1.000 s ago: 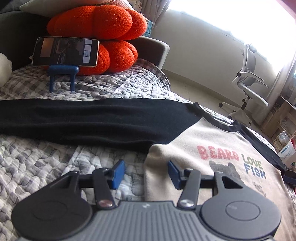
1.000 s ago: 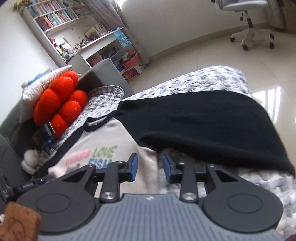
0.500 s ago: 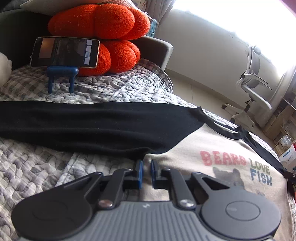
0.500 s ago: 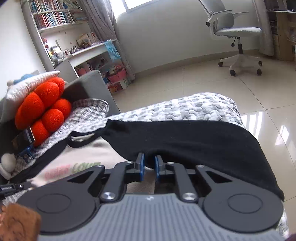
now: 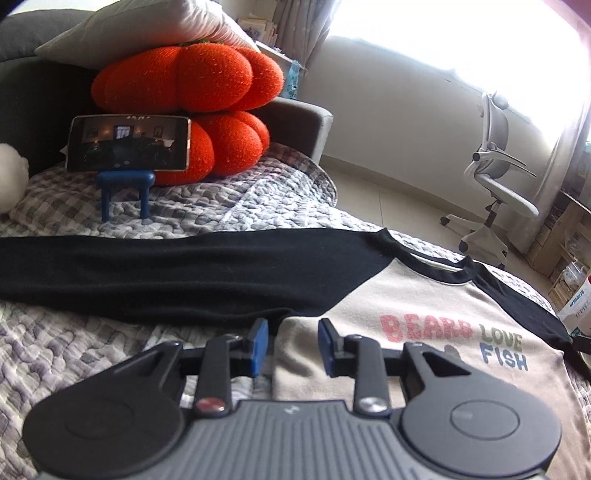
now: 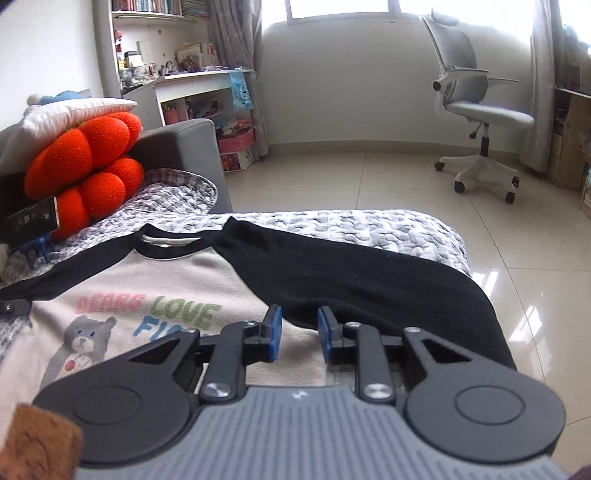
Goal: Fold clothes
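Both our grippers have reopened since half a second ago, when their blue fingers were nearly pinched together over the shirt's side edges; the views have also lifted a little, and the right one has rolled level. Our left gripper [image 5: 291,345] now has its fingers [image 5: 257,342] parted to a moderate gap, with the cream fabric's left edge lying below that gap and no cloth pinched between the pads. Our right gripper [image 6: 298,332] shows the same: fingers [image 6: 274,332] apart by a modest gap, hovering where the cream body meets the black sleeve, holding nothing.

We see the raglan shirt [image 5: 424,325] spread flat, front up, on the quilted bed cover [image 5: 55,354], its cream chest printed "BEARS LOVE FISH" above a bear picture. Its left black sleeve [image 5: 166,273] stretches straight out across the bed, and its right black sleeve [image 6: 388,288] lies out toward the bed's far edge by the tiled floor.

Behind the shirt, a phone [image 5: 127,143] sits sideways on a small blue stand [image 5: 123,192], leaning against an orange pumpkin-shaped cushion [image 5: 192,77] with a pale pillow [image 5: 147,33] on top. A grey office chair [image 6: 480,122] stands well apart on the floor near the window.
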Demonstrator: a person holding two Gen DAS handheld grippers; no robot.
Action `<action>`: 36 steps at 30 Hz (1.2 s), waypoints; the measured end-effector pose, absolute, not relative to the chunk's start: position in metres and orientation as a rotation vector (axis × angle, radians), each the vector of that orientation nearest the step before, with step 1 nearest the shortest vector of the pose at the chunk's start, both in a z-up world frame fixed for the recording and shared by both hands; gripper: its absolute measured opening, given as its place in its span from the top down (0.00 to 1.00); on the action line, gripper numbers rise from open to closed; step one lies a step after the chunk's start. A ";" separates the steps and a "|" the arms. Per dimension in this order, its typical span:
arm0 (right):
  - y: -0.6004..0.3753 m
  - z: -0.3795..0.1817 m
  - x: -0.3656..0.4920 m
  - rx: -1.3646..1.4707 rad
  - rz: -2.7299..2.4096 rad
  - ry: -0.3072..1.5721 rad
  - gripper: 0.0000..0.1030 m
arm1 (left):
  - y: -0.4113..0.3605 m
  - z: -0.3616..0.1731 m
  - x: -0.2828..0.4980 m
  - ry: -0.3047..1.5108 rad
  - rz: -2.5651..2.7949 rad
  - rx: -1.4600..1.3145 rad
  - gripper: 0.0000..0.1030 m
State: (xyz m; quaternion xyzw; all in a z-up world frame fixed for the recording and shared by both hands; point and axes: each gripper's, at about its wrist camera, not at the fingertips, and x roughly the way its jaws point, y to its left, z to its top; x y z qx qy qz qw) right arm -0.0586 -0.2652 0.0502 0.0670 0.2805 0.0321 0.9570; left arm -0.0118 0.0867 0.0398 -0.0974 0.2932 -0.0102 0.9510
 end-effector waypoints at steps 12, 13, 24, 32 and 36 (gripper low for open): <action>-0.189 0.011 -0.025 -0.071 0.092 0.605 0.36 | 0.034 0.012 0.017 0.607 -0.069 -0.049 0.54; -0.188 0.010 -0.024 -0.068 0.074 0.602 0.29 | 0.033 0.012 0.016 0.605 -0.068 -0.044 0.53; -0.203 0.008 -0.043 -0.003 0.025 0.638 0.19 | 0.031 0.011 0.008 0.615 -0.065 -0.011 0.47; -0.217 0.009 -0.094 -0.019 0.068 0.663 0.19 | 0.051 0.009 -0.052 0.600 -0.102 0.020 0.47; -0.217 0.007 -0.121 -0.021 0.083 0.643 0.19 | 0.061 0.010 -0.076 0.600 -0.116 0.013 0.47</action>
